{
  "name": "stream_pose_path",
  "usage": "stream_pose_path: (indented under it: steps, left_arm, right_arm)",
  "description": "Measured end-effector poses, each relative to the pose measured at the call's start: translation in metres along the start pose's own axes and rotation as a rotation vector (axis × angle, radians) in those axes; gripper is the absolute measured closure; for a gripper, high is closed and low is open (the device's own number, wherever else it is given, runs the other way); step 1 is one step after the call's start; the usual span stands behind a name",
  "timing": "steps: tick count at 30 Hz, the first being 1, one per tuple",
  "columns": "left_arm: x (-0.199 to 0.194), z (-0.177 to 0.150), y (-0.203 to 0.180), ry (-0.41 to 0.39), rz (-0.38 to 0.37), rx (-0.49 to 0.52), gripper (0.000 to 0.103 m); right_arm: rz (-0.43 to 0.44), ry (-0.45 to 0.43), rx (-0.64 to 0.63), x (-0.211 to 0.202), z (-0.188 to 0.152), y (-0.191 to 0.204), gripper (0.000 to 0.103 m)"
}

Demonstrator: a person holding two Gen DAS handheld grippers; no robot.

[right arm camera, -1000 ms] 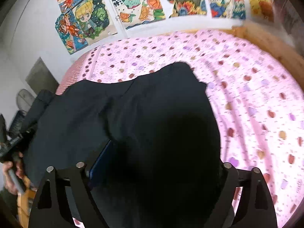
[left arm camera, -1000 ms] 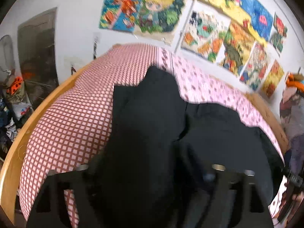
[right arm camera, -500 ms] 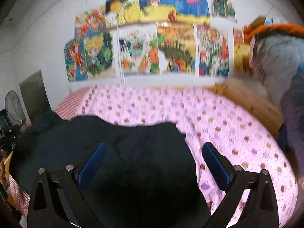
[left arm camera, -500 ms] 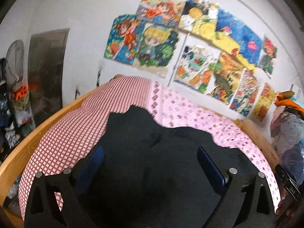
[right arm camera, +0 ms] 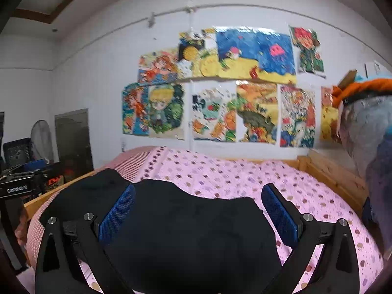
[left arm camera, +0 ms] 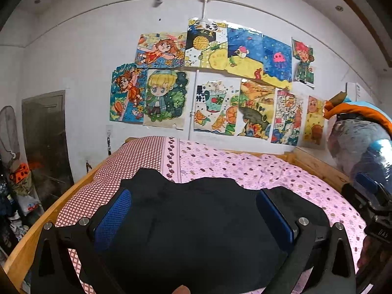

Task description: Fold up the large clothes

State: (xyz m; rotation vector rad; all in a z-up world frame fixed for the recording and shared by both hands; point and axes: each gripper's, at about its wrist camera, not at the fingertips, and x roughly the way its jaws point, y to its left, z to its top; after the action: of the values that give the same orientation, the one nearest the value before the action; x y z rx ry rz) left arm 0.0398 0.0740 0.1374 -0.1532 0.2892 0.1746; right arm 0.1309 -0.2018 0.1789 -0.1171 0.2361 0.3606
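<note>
Both grippers, left (left arm camera: pixel 193 210) and right (right arm camera: pixel 198 208), hang wide open and empty above the black garment (left arm camera: pixel 196 225) lying folded on the bed (left arm camera: pixel 269 171), apparently just released.

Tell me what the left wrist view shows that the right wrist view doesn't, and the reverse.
Only the left wrist view shows a fingertip at the bottom edge and the right tool at its right edge. Only the right wrist view shows the dark crate at far left and a labelled black bar, seemingly the other tool's body. Both share the black garment lying on the pink dotted sheet, the drawings on the wall, and wide-open blue-padded tools holding nothing.
</note>
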Motion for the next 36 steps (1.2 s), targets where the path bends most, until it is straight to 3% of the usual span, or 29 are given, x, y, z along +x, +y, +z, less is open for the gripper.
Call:
stream_pose_path:
  steps: [4, 8, 12, 19, 29, 36]
  left_arm:
    - [-0.014, -0.007, -0.002, -0.003, -0.001, 0.007, 0.000]
    - [-0.022, -0.021, -0.002, 0.032, 0.007, 0.000, 0.000]
    - [-0.024, -0.034, -0.001, 0.053, 0.019, 0.028, 0.000]
    - [-0.037, -0.069, 0.002, 0.047, 0.016, 0.109, 0.000]
    - [-0.050, -0.103, -0.001, 0.090, -0.036, 0.192, 0.000]
    - [-0.049, -0.111, 0.012, 0.076, -0.004, 0.128, 0.000]
  right_arm:
    - [0.007, 0.003, -0.031, -0.011, -0.005, 0.015, 0.002]
    - [-0.053, 0.047, -0.050, -0.018, -0.015, 0.029, 0.002]
    - [-0.005, 0.089, -0.035, -0.027, -0.025, 0.034, 0.002]
    - [0.026, 0.041, -0.049, -0.047, -0.050, 0.040, 0.002]
    - [0.006, 0.072, -0.093, -0.062, -0.088, 0.052, 0.002]
    - [0.007, 0.125, -0.071, -0.063, -0.099, 0.051, 0.002]
